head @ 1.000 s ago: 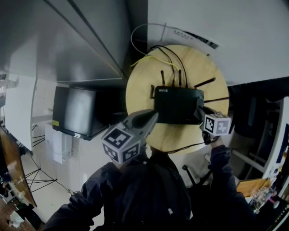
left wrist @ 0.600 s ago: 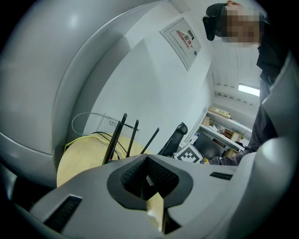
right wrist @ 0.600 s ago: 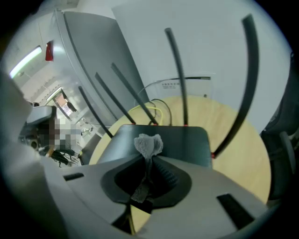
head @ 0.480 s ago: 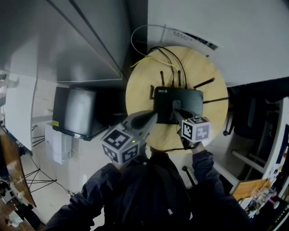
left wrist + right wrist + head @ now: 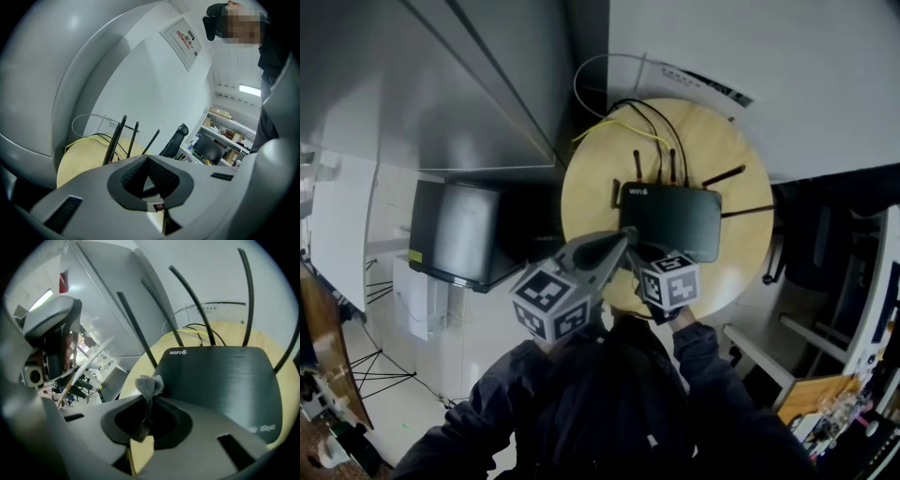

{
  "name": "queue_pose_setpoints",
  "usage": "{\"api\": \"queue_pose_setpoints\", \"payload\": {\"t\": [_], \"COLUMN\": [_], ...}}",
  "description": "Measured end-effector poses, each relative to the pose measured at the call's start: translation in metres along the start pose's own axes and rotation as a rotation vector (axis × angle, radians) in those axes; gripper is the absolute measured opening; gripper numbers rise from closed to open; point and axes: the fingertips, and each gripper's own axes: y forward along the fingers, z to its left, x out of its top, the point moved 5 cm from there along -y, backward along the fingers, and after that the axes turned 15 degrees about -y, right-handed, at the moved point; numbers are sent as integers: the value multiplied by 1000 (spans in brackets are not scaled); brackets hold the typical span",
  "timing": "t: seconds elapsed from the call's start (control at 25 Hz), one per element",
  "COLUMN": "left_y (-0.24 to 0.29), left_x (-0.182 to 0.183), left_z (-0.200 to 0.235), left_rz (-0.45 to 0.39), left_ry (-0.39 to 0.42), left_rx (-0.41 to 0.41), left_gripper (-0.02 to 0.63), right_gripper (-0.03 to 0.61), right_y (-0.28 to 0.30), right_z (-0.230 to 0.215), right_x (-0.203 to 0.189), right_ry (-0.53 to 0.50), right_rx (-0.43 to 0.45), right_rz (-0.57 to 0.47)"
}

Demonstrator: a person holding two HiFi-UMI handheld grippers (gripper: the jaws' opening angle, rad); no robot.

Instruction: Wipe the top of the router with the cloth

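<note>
Two grippers hang over the round wooden table (image 5: 586, 187), and only one carries anything. The right gripper (image 5: 147, 397) is clamped on a small grey cloth (image 5: 149, 384). A fuzzy tuft of it pokes out past the jaw tips, and the rest is pinched flat between the pads. The black router (image 5: 220, 385) lies just ahead of those tips and off to their right, its near-left corner closest to the tuft. I can't tell from here whether the tuft is actually touching the top. The antennas (image 5: 187, 301) stand up along the far edge, beyond the jaws, with the cables (image 5: 647, 117) trailing away behind them.

The left gripper (image 5: 147, 161) has its jaws together with nothing between them. It sits just beside the right one, tips toward the same near corner of the router.

The cloth looks soft and floppy, so I'd guess only the little bit sticking out will do the wiping, and it may fold back under pressure. The router's lid looks smooth, hard plastic. The box seems light enough to skid on the table if the strokes drag. The empty left gripper could steady it at a side edge. The thin antennas and cable plugs are best kept clear of.
</note>
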Motion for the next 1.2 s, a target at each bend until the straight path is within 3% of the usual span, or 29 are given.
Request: {"api": "queue_pose_setpoints", "payload": {"t": [0.48, 0.76, 0.96, 1.2], "left_y": [2, 2, 4, 3], "left_x": [-2, -3, -4, -1], "left_z": [-1, -2, -3, -9], "left_rz": [14, 25, 31, 29], "left_ry": [4, 10, 14, 18], "left_rx": [-11, -16, -19, -34], "left_gripper": [-6, -6, -6, -6], "right_gripper": [72, 72, 71, 71], "right_y": [-81, -110, -111, -115], "right_z": [-106, -139, -137, -72], "right_x": [-66, -86, -84, -22], "right_ry": [98, 193, 189, 99], "right_rx": [-166, -231, -244, -106], "right_rz": [34, 4, -6, -205]}}
